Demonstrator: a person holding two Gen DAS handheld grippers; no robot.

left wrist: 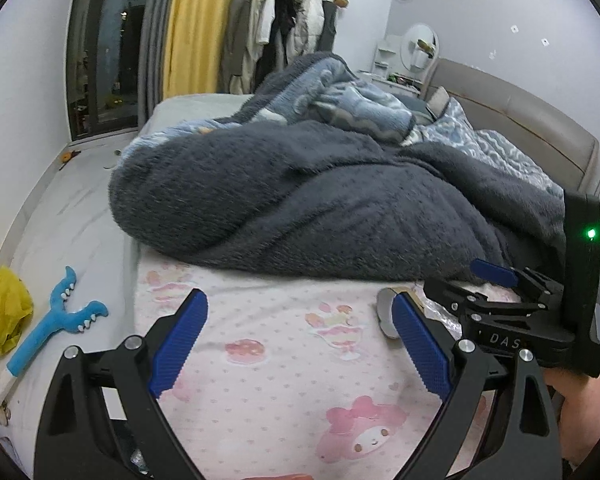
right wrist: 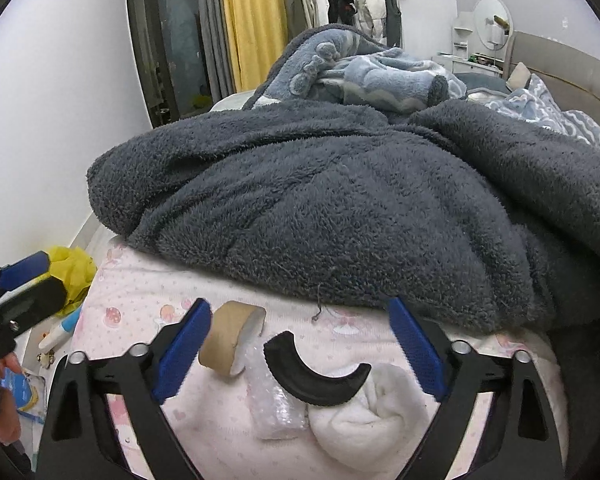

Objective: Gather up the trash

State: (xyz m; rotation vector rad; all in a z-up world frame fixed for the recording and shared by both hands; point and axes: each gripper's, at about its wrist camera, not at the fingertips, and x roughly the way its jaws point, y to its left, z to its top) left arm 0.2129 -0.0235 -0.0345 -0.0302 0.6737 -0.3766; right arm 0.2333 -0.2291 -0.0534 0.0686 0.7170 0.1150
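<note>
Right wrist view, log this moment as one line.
right gripper: open, empty | below: cardboard roll, black curved piece on pink sheet | left gripper: open

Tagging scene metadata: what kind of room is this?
A bedroom, almost certainly: a bed with a padded headboard, a heaped grey fleece blanket, and clothes on a hanging rail.
</note>
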